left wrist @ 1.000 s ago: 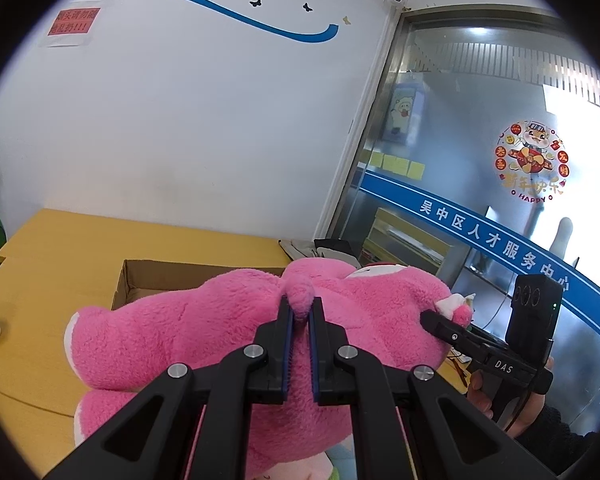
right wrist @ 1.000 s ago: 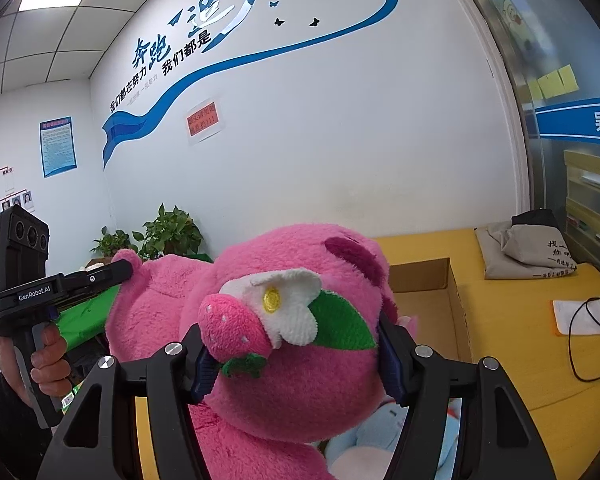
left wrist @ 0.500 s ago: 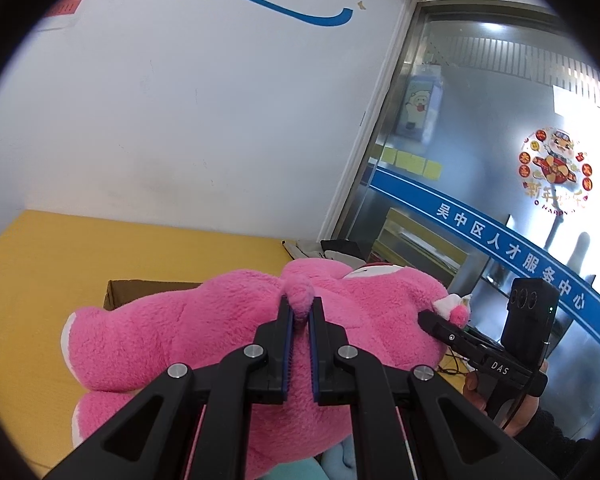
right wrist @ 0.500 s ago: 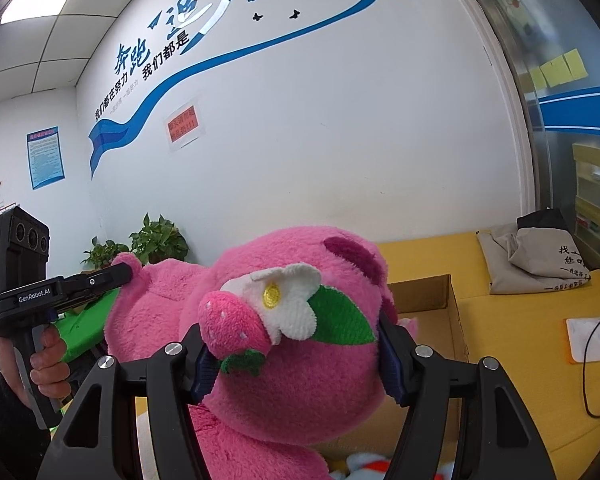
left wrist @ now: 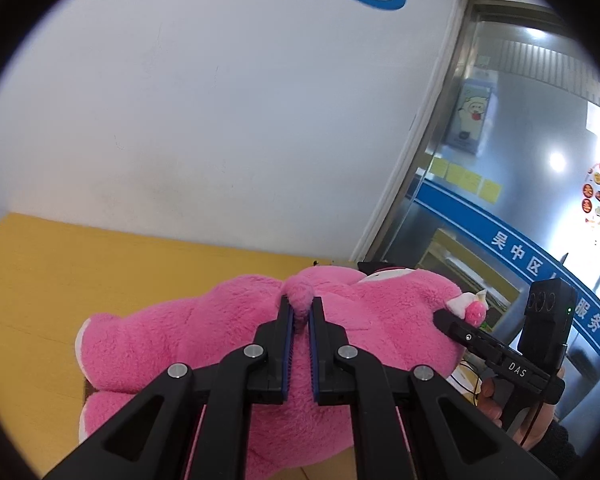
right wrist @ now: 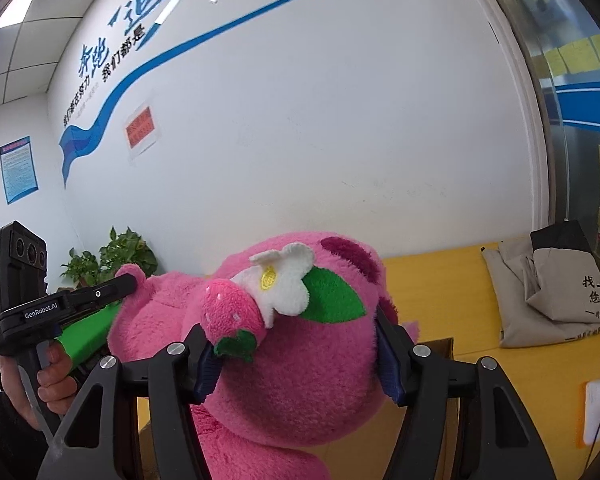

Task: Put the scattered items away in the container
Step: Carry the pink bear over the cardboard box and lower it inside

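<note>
Both grippers carry a pink plush bear (left wrist: 228, 344) above the yellow table (left wrist: 100, 272), left gripper (left wrist: 299, 316) jaws pinching its tail, right gripper (right wrist: 296, 354) jaws clamping its head; lowering into the cardboard box (right wrist: 440, 350) likely comes next.

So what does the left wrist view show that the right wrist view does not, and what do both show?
Only the left wrist view shows the left tongs pinching a small nub on the pink plush bear, and the glass door with the cartoon sheep poster.

Only the right wrist view shows the bear's white flower and strawberry, the cardboard box, the beige bag and the potted plants.

Both show the bear gripped by both tongs, the right tongs clamping its head, above the yellow table.
</note>
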`<state>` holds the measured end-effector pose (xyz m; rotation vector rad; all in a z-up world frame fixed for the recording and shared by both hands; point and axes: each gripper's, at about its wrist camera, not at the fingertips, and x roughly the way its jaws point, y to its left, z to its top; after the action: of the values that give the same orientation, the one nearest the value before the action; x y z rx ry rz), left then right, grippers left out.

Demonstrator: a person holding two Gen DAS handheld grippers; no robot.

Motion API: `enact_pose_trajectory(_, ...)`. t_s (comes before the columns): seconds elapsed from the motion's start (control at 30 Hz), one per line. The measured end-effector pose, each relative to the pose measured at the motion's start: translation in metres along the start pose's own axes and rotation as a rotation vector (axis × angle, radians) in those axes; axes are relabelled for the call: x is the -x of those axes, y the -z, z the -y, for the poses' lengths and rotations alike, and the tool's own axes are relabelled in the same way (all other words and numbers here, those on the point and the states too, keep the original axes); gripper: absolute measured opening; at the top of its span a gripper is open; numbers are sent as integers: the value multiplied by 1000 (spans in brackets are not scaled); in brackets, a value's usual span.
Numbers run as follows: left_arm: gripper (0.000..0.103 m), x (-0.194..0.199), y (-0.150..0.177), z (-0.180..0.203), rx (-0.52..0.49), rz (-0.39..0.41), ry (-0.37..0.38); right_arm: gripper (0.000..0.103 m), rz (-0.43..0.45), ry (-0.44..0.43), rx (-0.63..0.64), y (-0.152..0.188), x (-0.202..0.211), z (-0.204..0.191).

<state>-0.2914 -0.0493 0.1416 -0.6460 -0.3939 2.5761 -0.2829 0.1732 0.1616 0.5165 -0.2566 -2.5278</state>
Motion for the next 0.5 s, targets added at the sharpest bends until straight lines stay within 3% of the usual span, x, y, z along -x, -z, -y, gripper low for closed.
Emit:
enact_pose_trajectory(0.1,6,-37,18,-13,31,-56,-17,67,-35,23,-50,9,-29,27)
enact_pose_trajectory(0.3,6,-95,67,-43,79,-222,-65,68,-168,96,-105,64,-71,69)
enact_pose_trajectory(0.5,6,-103,81,-43,57,-262,-79,67,-215,115,-117,90,-81,83)
